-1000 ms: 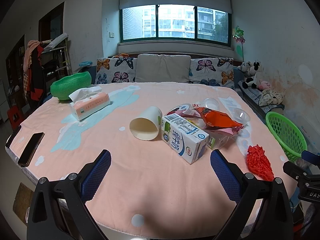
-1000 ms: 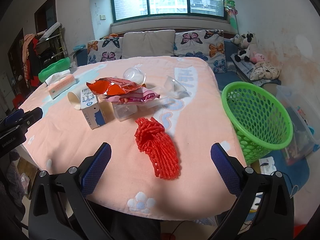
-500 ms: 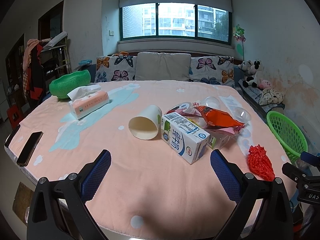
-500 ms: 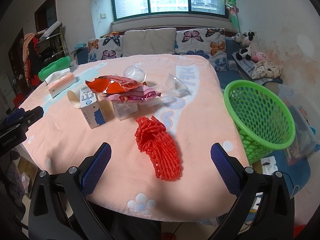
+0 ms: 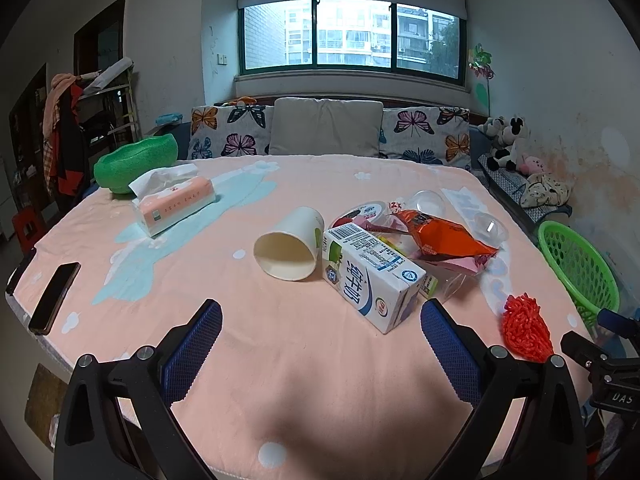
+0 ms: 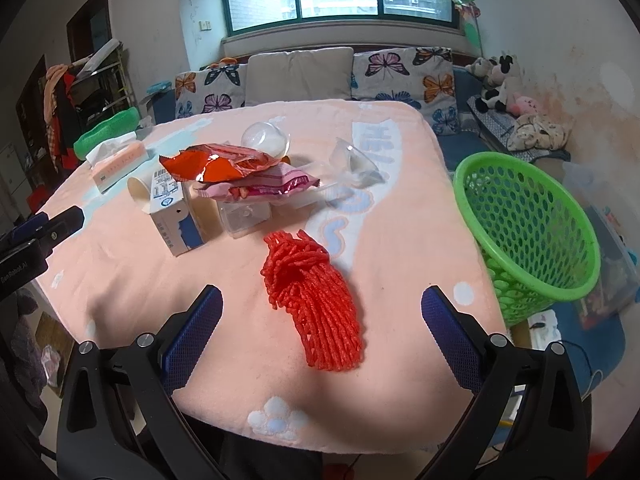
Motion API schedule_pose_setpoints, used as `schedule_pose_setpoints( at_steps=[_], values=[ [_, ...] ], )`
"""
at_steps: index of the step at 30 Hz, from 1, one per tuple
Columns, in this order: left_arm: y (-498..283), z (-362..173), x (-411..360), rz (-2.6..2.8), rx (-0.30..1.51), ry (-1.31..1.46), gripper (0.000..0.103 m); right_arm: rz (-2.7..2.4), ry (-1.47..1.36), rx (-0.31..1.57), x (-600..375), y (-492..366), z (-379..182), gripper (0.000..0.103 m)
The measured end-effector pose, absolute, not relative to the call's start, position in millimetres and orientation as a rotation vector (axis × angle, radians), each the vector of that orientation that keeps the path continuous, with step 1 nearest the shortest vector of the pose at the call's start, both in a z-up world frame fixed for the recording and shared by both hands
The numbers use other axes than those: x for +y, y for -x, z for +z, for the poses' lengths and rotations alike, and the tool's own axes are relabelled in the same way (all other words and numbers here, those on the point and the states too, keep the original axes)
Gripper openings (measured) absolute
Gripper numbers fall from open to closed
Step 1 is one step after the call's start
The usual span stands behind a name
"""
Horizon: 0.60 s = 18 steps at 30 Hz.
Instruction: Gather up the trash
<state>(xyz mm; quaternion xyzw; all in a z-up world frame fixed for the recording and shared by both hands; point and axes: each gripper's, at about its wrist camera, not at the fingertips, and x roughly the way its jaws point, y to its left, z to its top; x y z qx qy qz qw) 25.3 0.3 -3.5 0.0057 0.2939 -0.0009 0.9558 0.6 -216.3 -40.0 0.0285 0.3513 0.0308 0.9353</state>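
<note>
Right gripper (image 6: 321, 308) spread wide, empty, over table edge; red mesh net (image 6: 314, 300) lies between its fingers. Left gripper (image 5: 321, 324) likewise wide, empty, facing milk carton (image 5: 370, 276) and tipped paper cup (image 5: 290, 248). Green basket (image 6: 532, 232) beside table.

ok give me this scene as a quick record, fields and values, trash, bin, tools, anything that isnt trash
surface: table with pink cloth
trash nearest right tool: red net, lying flat
trash pile: milk carton on its side, paper cup on its side, orange wrapper on pink wrapper, clear plastic cups
bin: green basket, beside the table's right edge, looks empty
not trash: tissue box, phone
left tool: open, holding nothing
right tool: open, holding nothing, net in line ahead
</note>
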Motion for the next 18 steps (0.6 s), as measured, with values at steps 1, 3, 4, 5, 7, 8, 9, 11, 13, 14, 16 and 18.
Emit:
schedule_pose_setpoints(
  at_steps=[1,3,4,5,7,8,9,11,13,14,16,18],
  values=[
    [-26.9,-3.2,0.0,-0.002,0.598,-0.013,0.096,0.066,-0.056,0.719,-216.5,-2.0,-40.4,0.099],
    [-30.1,-2.8,-0.2,-0.005,0.602,-0.015,0.096,0.079,-0.053,0.718,-216.3,-4.8,-40.9,0.099],
    [-31.1,-2.6,-0.4,-0.007,0.603,-0.015,0.096,0.088,-0.05,0.72,-215.9,-7.1,-41.0,0.099],
    [-32.7,-2.7,-0.7,-0.01,0.605,-0.015,0.096,0.098,-0.045,0.722,-215.4,-9.0,-42.0,0.099],
    [-36.1,-2.7,-0.9,-0.014,0.609,-0.014,0.096,0.108,-0.029,0.727,-214.4,-13.1,-44.4,0.099],
    [-37.9,-2.8,-1.0,-0.014,0.61,-0.016,0.096,0.116,-0.023,0.731,-214.1,-15.3,-45.7,0.099],
    [-38.5,-2.6,-1.1,-0.014,0.612,-0.017,0.096,0.124,-0.019,0.736,-214.5,-17.3,-47.0,0.098],
    [-41.8,-2.8,-1.6,-0.018,0.616,-0.022,0.096,0.137,-0.009,0.749,-213.6,-23.1,-50.5,0.097],
    [-45.3,-2.5,-1.8,-0.023,0.62,-0.024,0.096,0.149,0.006,0.762,-212.4,-29.3,-54.2,0.095],
    [-46.8,-2.4,-2.3,-0.03,0.62,-0.024,0.096,0.155,0.013,0.766,-211.6,-31.8,-55.5,0.094],
    [-50.8,-1.7,-3.3,-0.039,0.624,-0.027,0.096,0.166,0.033,0.775,-209.4,-37.5,-59.6,0.094],
    [-54.2,-1.1,-4.5,-0.051,0.628,-0.029,0.096,0.167,0.048,0.786,-207.4,-41.9,-63.7,0.09]
  ],
)
